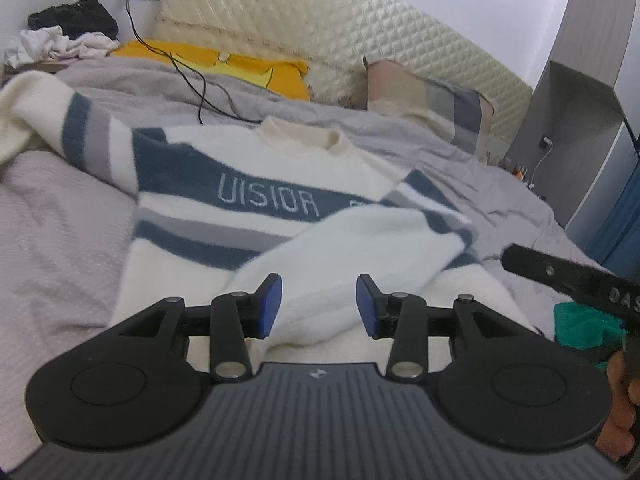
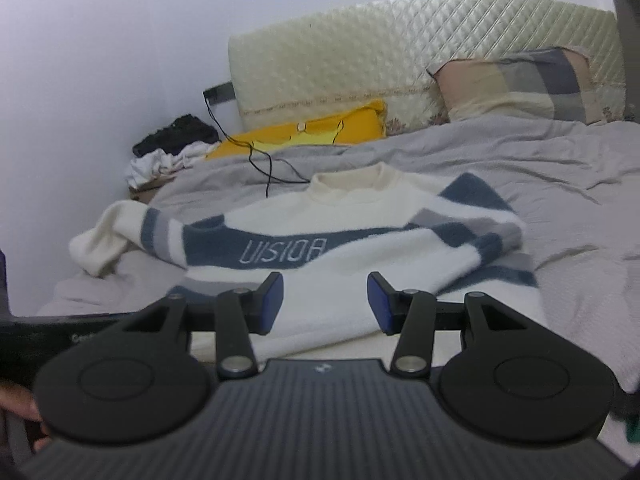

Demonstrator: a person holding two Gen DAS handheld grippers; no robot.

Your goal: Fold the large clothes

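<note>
- Both claws stand spread and empty: left claw [image 1: 319, 306], right claw [image 2: 325, 304].
- Ahead of and below both lies the sweater [image 1: 256, 184], face up on the bed [image 1: 60, 216], collar farthest from them.
- Its folded sleeve [image 1: 360, 256] lies on the chest, cuff end just ahead of both claws.
- Its other sleeve [image 1: 44, 108] stretches away to the left claw's far left; that claw looks nearer for the next fold.
</note>
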